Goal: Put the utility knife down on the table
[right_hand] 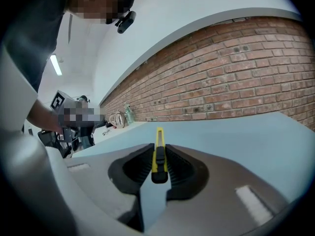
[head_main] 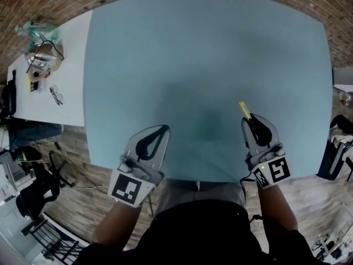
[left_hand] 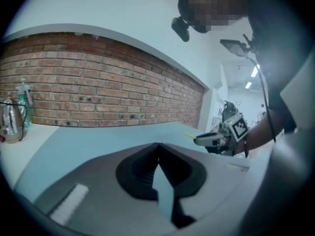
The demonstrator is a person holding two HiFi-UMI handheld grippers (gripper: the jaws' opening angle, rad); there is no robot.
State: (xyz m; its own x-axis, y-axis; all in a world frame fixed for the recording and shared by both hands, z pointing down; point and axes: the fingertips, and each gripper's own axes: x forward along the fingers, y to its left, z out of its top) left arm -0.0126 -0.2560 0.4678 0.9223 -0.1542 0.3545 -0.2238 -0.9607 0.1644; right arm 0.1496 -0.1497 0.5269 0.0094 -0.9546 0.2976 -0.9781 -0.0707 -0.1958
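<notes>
Right gripper view: slim yellow plastic utility knife with black slider, pinched edge-on between ribbed black pads of right claw; nose pokes out past the tips, tail end toward camera.
Head view: yellow nose just visible ahead of right claw, over near part of pale blue tabletop; contact with tabletop not clear.
Right claw state: clamped on utility knife body, about mid-length.
Left claw: tips together, nothing between; well apart from knife, over tabletop's near edge.
Handling (judged): light, stiff, narrow; smooth plastic sides probably slippery, could pivot in the pads; no blade seen extended, nose still best treated as sharp.
Grip spot (judged): flat sides of handle around slider, away from nose, as held now.
Knife vs claw: inside right claw, lengthwise along jaws, standing on its narrow edge; likely to tip flat once released.
</notes>
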